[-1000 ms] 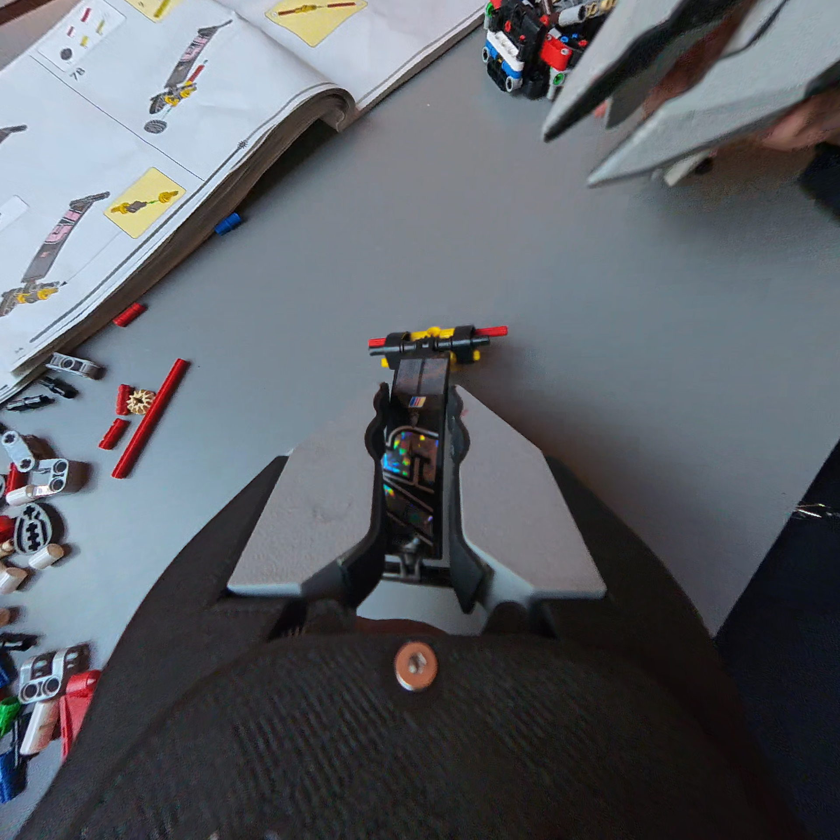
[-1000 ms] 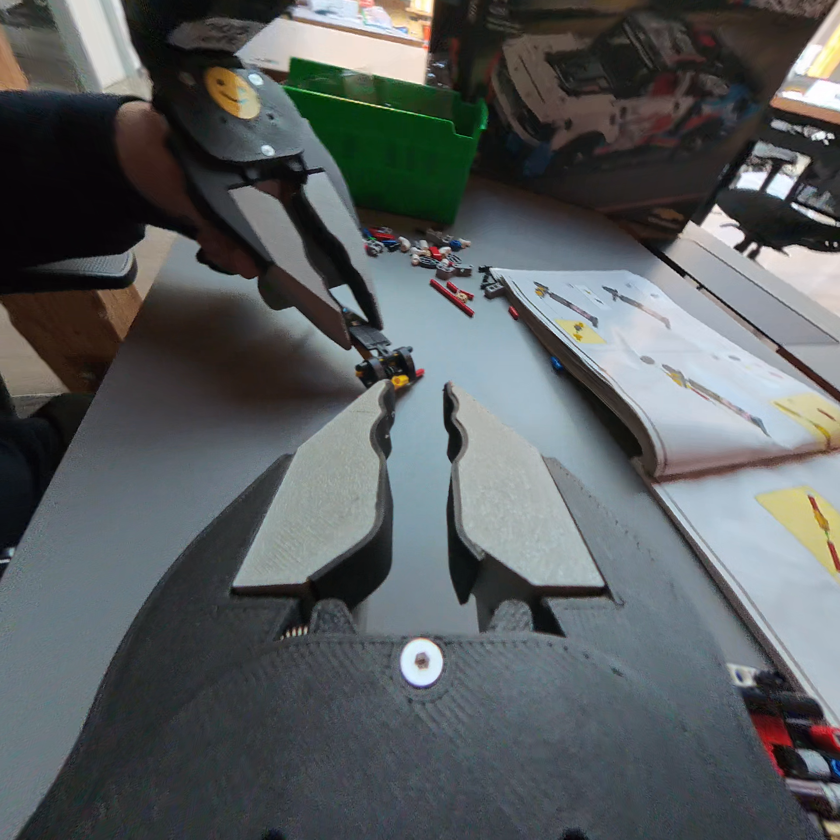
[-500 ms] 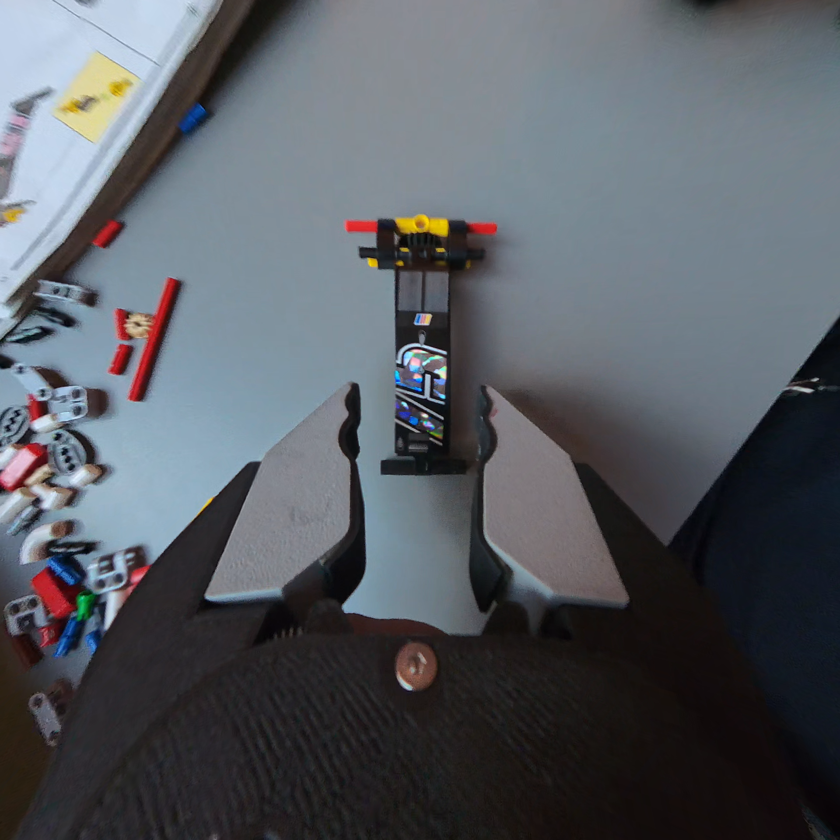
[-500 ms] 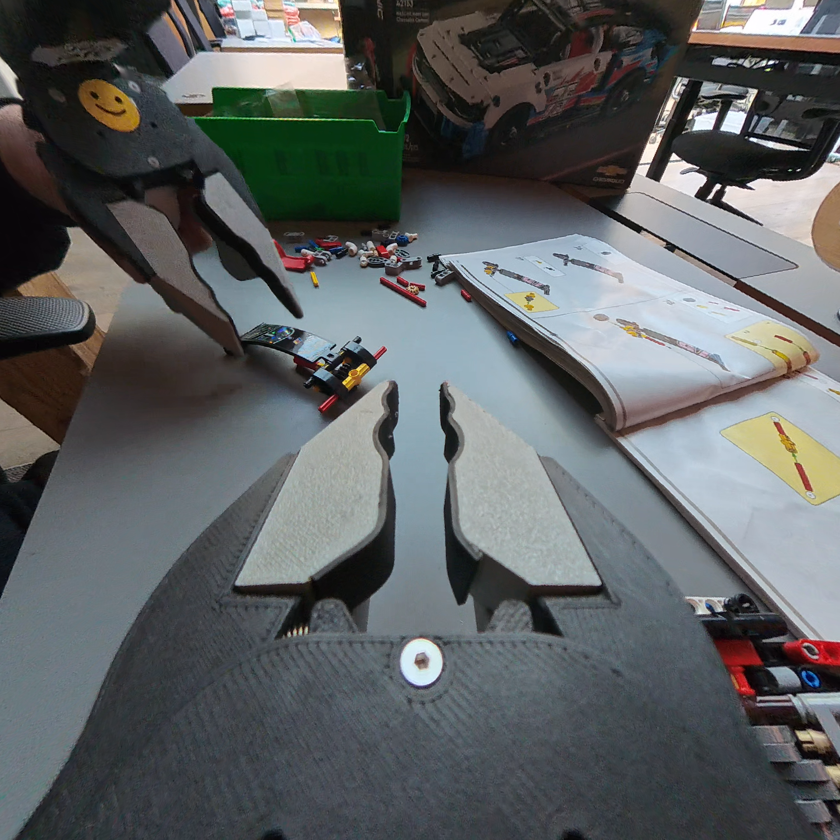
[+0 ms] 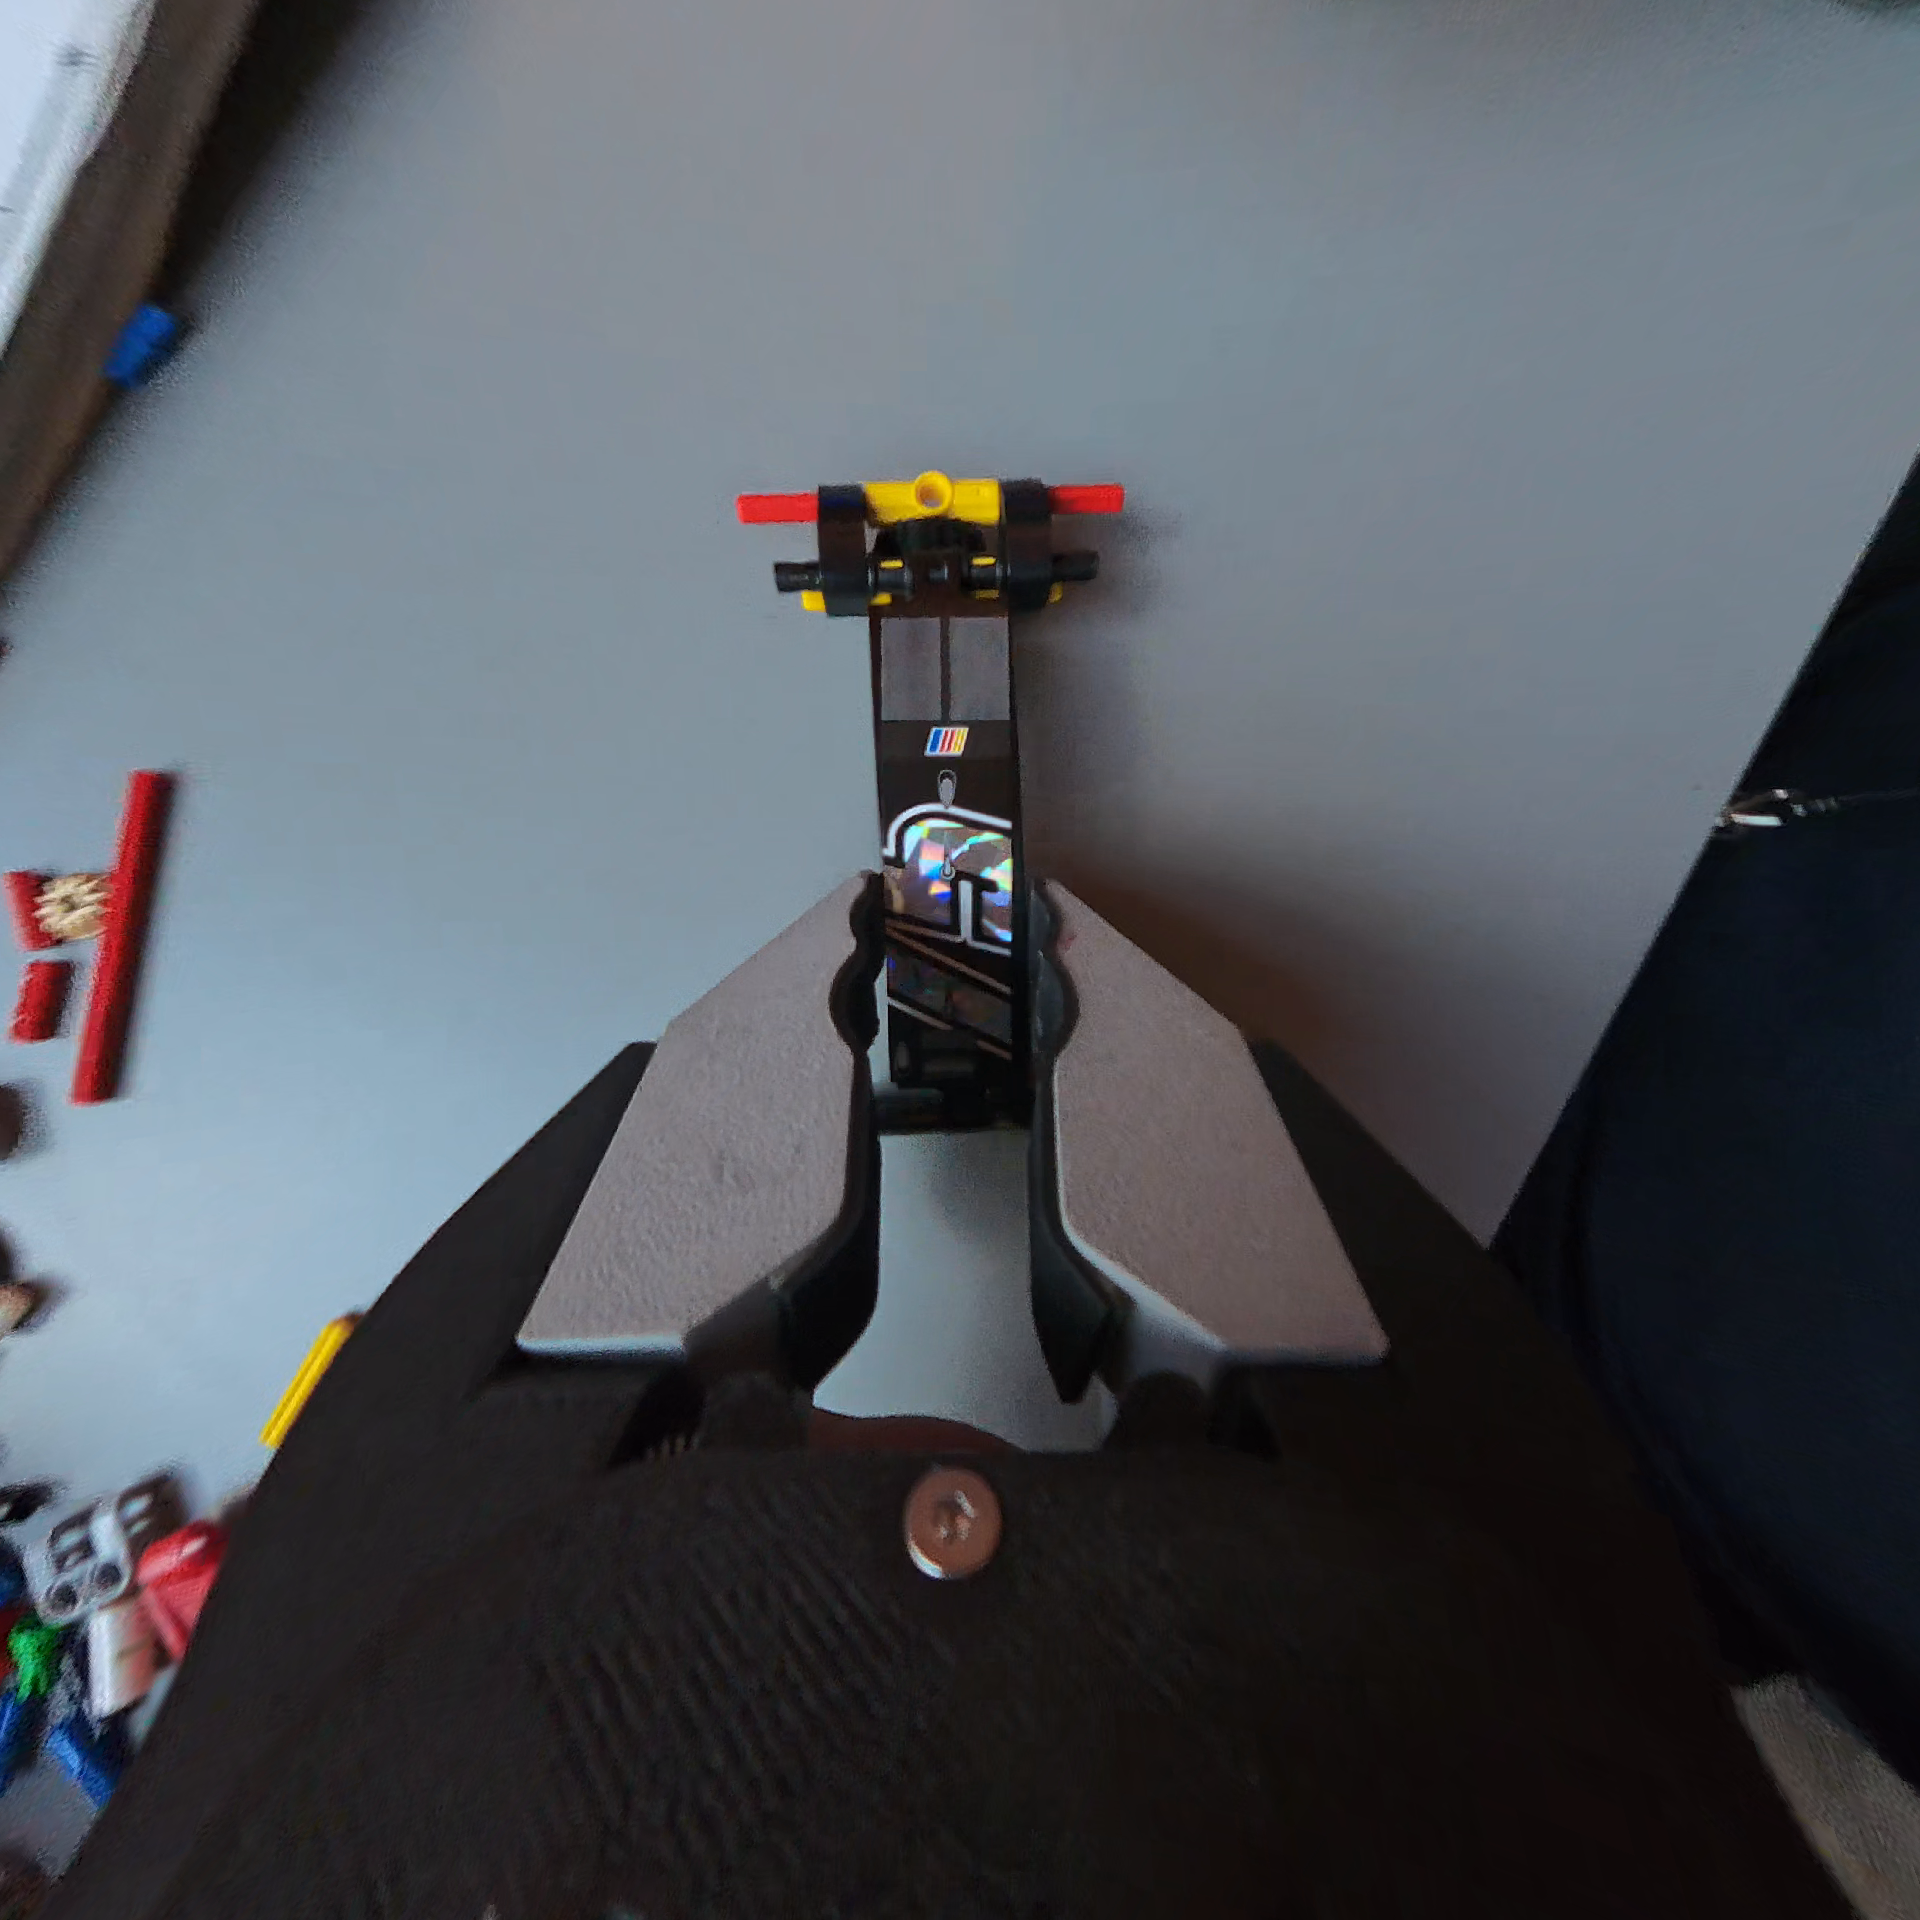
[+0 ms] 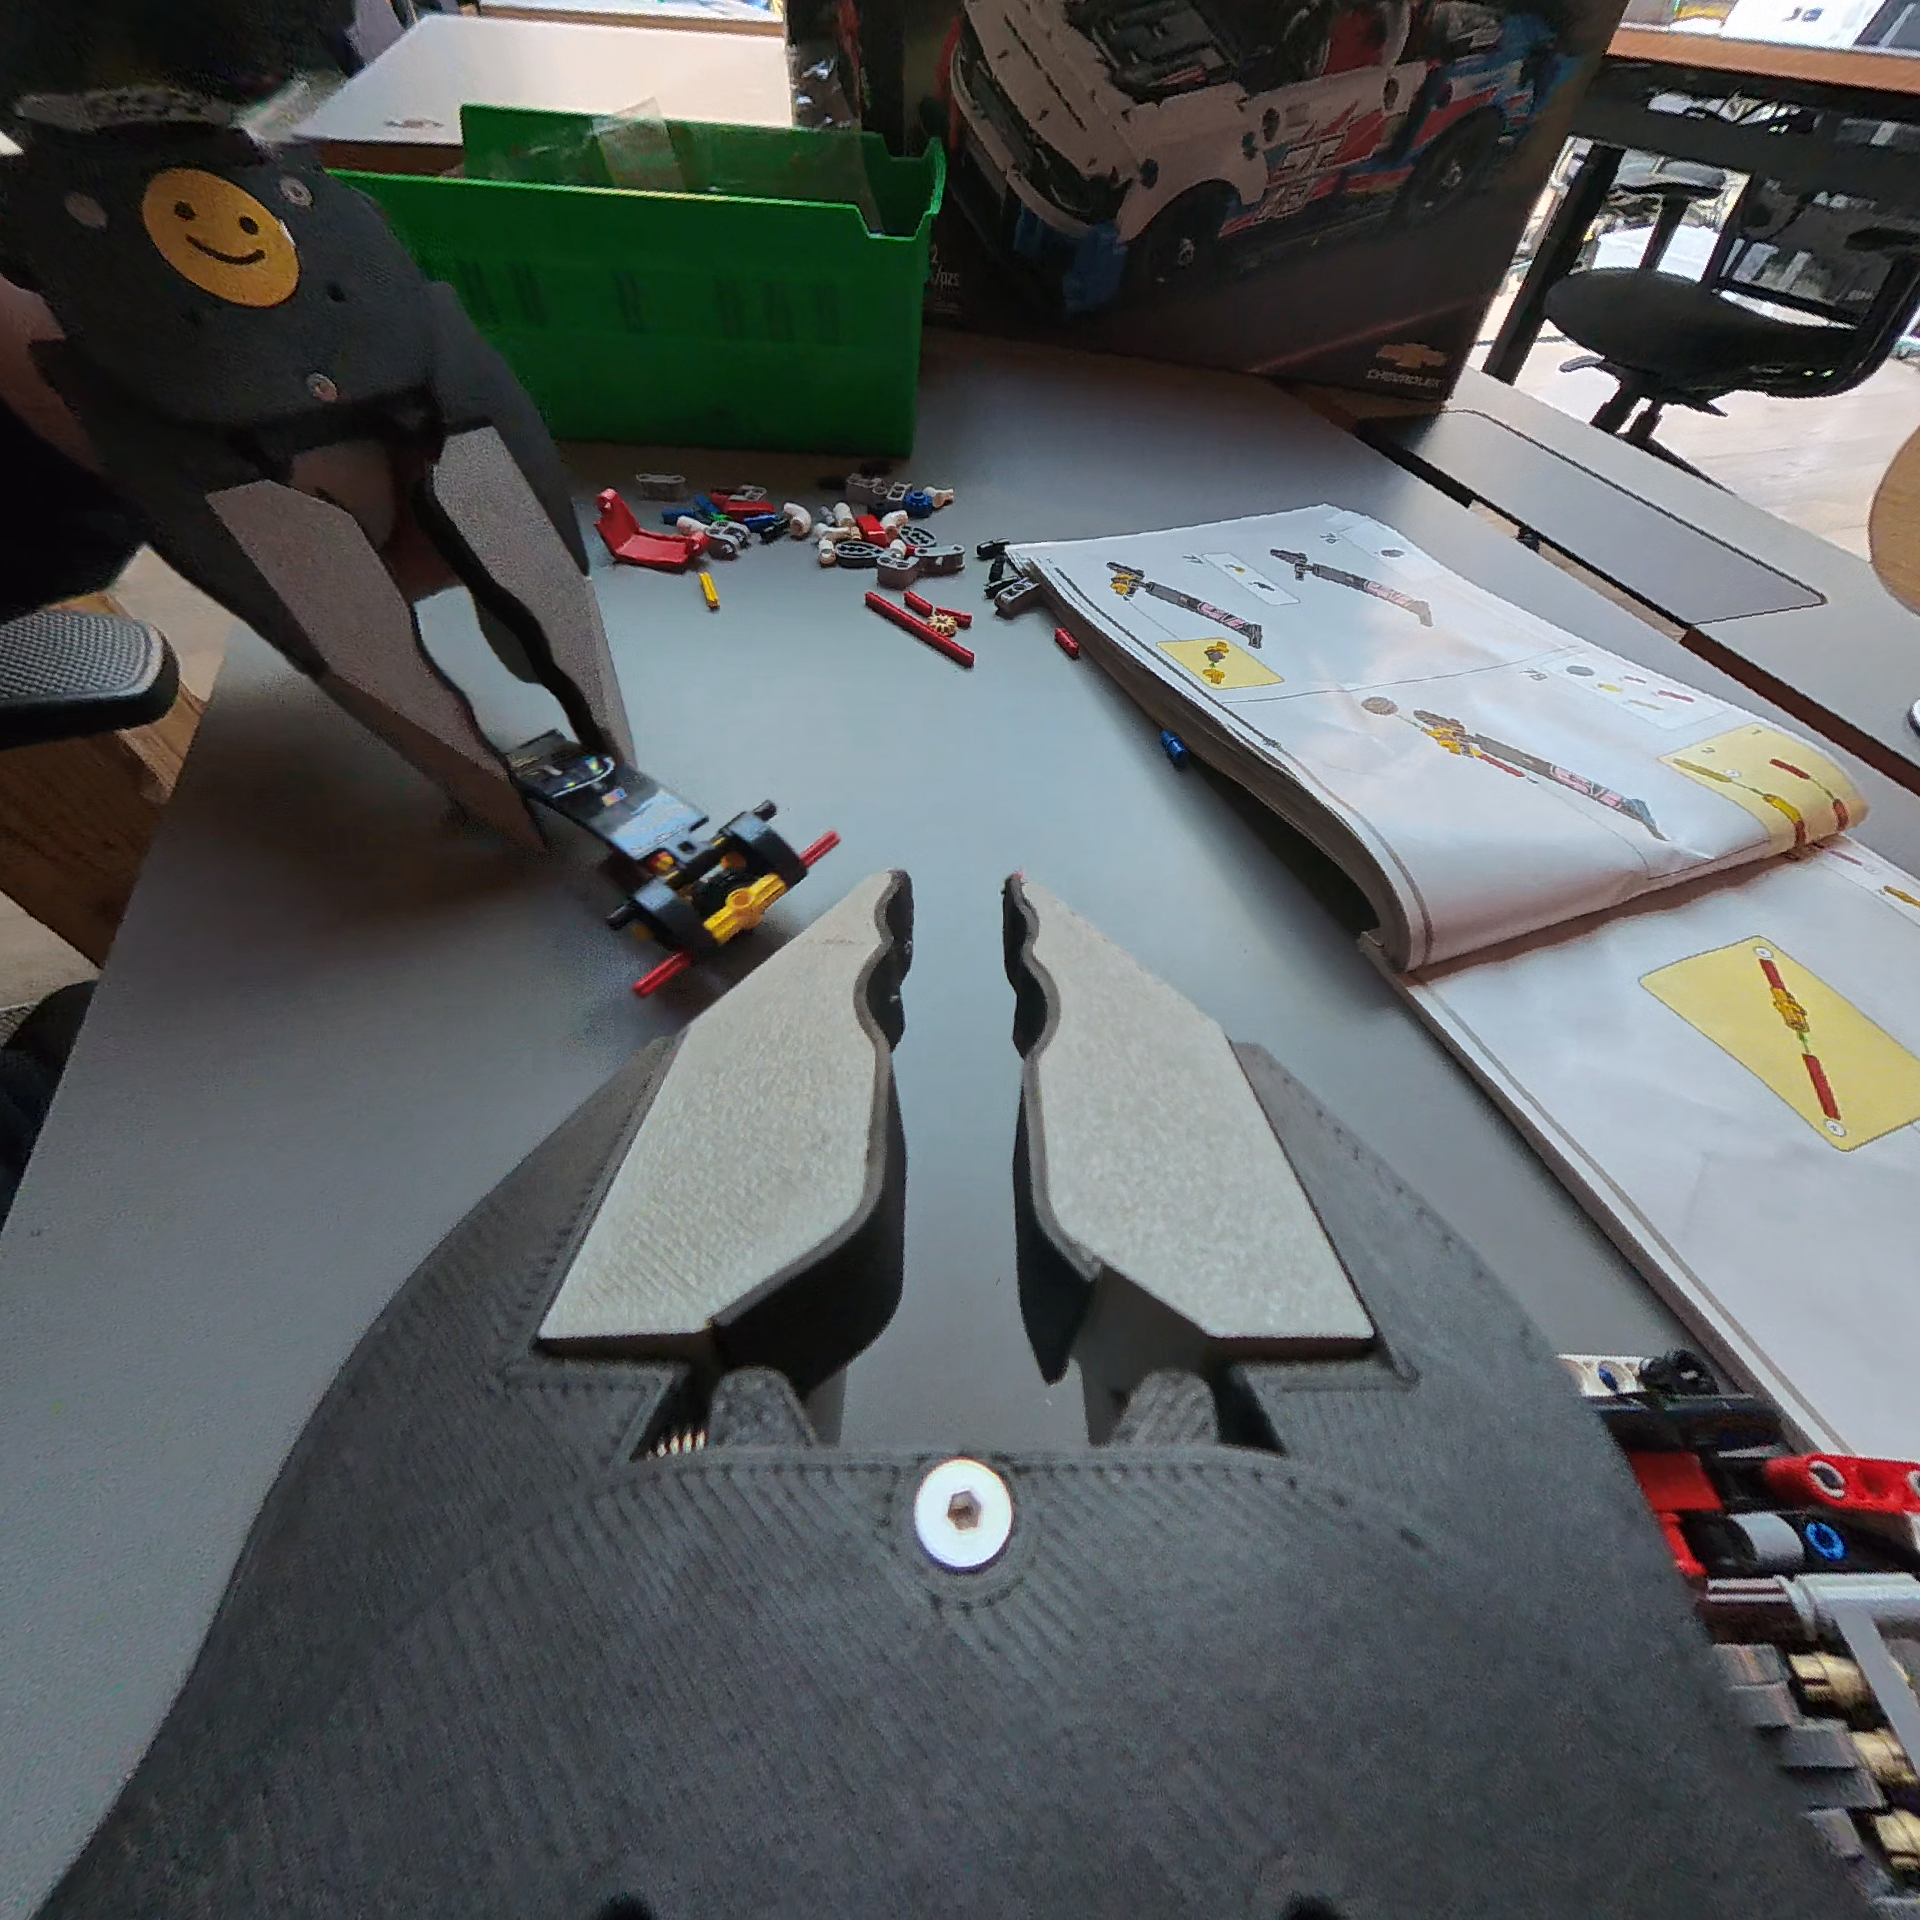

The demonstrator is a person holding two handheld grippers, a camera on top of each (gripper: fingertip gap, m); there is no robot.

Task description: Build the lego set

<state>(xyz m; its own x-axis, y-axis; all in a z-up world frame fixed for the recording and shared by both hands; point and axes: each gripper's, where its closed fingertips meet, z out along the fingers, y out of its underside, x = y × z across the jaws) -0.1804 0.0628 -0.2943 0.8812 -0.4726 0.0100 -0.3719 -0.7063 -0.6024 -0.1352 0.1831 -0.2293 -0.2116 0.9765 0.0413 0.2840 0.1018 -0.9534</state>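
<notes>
Grey table [image 6: 1039, 727] — green bin [image 6: 675, 301], right view only.

A table [image 6: 1039, 727] carries everything. At its far edge stands a bin [image 6: 675, 301], with a box [image 6: 1195, 177] to its right. Loose bricks [image 6: 810, 525] lie before the bin. An open manual [image 6: 1455, 748] lies right of them. At the left, a brick assembly [image 6: 675, 852] rests on the table, its near end between the left gripper's [image 6: 566, 774] fingers. The right gripper [image 6: 956, 904] hovers just right of the assembly.
</notes>
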